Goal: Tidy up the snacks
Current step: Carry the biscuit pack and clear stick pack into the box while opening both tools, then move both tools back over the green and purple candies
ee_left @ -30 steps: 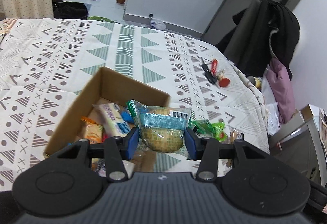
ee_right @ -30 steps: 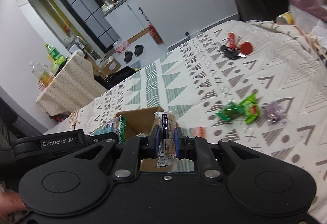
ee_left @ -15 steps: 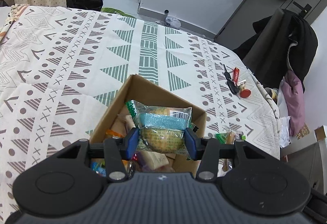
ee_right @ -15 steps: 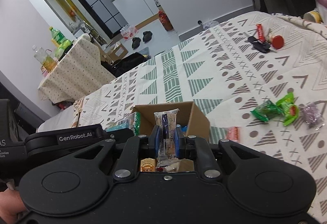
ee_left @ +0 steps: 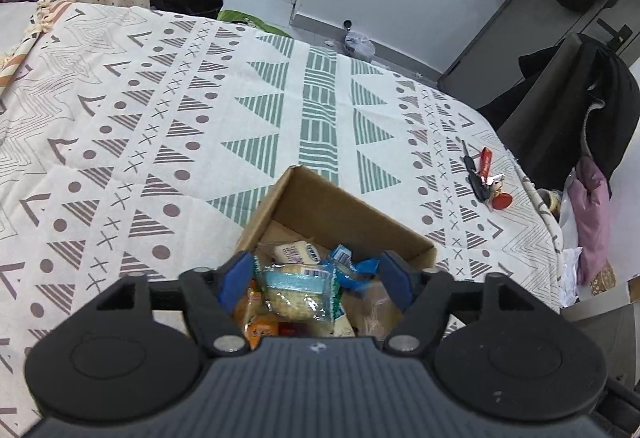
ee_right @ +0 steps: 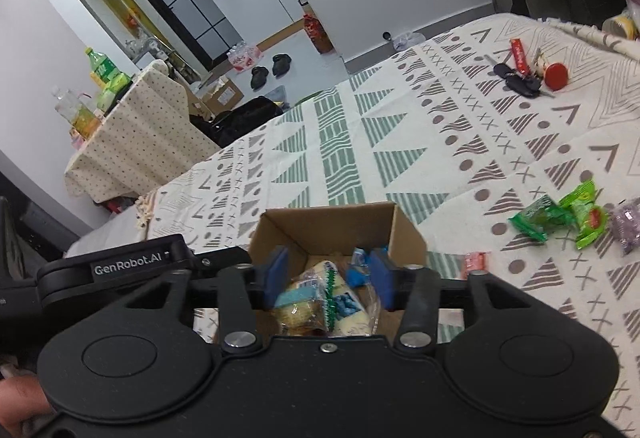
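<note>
A: From the left wrist, what's at the left tool (ee_left: 315, 280)?

B: Its blue pads stand wide apart and grip nothing. Below them sits the cardboard box (ee_left: 352, 210), one corner pointing away across the patterned bedspread (ee_left: 160, 126). A clear-wrapped bun (ee_left: 298, 296) lies on the other snacks inside, its blue band crossing side to side.

A: Room around it?

B: Bare bedspread left and beyond the box. Keys (ee_left: 484, 178) lie well apart to the right, near the bed's edge.

A: And the right wrist?

B: The right tool (ee_right: 329, 280) is also spread wide and empty, over the same box (ee_right: 340, 218). The bun (ee_right: 298, 304) lies between the pads without touching them, with a blue-printed packet (ee_right: 347, 308) just beside it.

A: Anything still outside?

B: Green packets (ee_right: 560, 218) and a purple one (ee_right: 626, 226) lie to the right, their long axes roughly sideways, and a pink one (ee_right: 475, 263) just beside the box.
</note>
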A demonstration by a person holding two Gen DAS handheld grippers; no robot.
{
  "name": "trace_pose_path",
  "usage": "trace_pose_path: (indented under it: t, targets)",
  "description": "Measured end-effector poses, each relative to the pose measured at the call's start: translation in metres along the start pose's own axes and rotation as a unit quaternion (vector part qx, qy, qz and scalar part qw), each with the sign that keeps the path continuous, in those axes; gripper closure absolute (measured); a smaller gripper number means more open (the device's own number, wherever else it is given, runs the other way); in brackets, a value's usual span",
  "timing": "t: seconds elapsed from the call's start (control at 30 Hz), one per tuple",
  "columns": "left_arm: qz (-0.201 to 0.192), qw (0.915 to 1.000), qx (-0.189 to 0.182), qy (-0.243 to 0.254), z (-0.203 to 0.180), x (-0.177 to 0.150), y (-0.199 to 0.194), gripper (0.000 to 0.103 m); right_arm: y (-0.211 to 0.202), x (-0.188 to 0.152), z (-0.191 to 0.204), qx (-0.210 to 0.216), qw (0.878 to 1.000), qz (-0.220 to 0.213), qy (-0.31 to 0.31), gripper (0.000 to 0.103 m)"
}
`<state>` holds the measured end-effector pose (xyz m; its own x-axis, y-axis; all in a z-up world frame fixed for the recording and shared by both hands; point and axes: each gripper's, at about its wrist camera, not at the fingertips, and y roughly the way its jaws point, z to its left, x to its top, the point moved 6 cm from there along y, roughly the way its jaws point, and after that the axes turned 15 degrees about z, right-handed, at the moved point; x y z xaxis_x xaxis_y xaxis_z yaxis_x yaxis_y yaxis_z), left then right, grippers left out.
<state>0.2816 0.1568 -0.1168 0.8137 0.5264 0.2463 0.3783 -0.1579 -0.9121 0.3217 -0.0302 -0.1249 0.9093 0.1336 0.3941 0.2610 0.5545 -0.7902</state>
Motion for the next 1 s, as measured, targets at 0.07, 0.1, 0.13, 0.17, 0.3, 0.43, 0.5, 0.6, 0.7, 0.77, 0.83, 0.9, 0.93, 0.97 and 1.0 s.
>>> trace_pose_path:
  t: [0.07,0.1,0.13,0.17,0.3,0.43,0.5,0.6,0.7,0.77,0.83,0.9,0.93,0.97,1.0]
  targets:
    - [0.002,1.0,0.005,0.005,0.0,-0.002,0.0,0.027,-0.004,-0.003,-0.004,-0.002,1.0,0.001,0.004,0.055]
    - [0.004,0.9999,0.007,0.006,-0.001,-0.003,0.0,0.027,-0.006,-0.004,-0.006,-0.001,1.0,0.0,0.008,0.053]
    - [0.007,0.9999,0.009,0.006,-0.002,-0.005,0.001,0.026,-0.009,-0.005,-0.008,-0.003,1.0,-0.001,0.011,0.049]
    - [0.01,0.9999,0.011,0.006,-0.003,-0.007,0.0,0.025,-0.012,-0.007,-0.01,-0.005,1.0,-0.002,0.011,0.048]
    - [0.009,0.9998,0.013,0.013,-0.014,-0.017,-0.005,0.02,-0.026,-0.015,-0.017,-0.009,1.0,-0.006,0.009,0.04]
    - [0.009,0.9996,0.009,0.026,-0.03,-0.029,-0.011,0.018,-0.043,-0.021,-0.028,-0.016,1.0,-0.016,0.013,0.029]
    - [0.011,0.9994,0.011,0.03,-0.038,-0.037,-0.012,0.018,-0.051,-0.024,-0.035,-0.022,0.999,-0.021,0.012,0.024]
    - [0.011,0.9992,0.012,0.037,-0.049,-0.049,-0.014,0.018,-0.063,-0.03,-0.045,-0.027,0.999,-0.027,0.014,0.015]
    - [0.013,0.9989,0.009,0.044,-0.06,-0.062,-0.016,0.017,-0.076,-0.035,-0.056,-0.033,0.999,-0.032,0.021,0.007]
    - [0.01,0.9986,0.013,0.049,-0.067,-0.07,-0.018,0.01,-0.086,-0.038,-0.062,-0.034,0.999,-0.037,0.02,0.005]
    - [0.005,0.9982,0.015,0.059,-0.076,-0.078,-0.021,0.006,-0.096,-0.041,-0.069,-0.037,0.998,-0.043,0.017,0.001]
    - [0.002,0.9977,0.015,0.066,-0.085,-0.085,-0.022,0.004,-0.104,-0.043,-0.077,-0.042,0.998,-0.049,0.011,0.0]
    - [0.001,0.9975,0.014,0.069,-0.088,-0.088,-0.023,0.003,-0.108,-0.043,-0.081,-0.043,0.998,-0.05,0.01,0.0]
    - [0.0,0.9975,0.014,0.07,-0.091,-0.091,-0.024,0.002,-0.111,-0.044,-0.084,-0.044,0.998,-0.051,0.01,0.0]
    - [-0.002,0.9975,0.013,0.07,-0.095,-0.095,-0.025,0.002,-0.115,-0.045,-0.088,-0.044,0.998,-0.052,0.01,0.0]
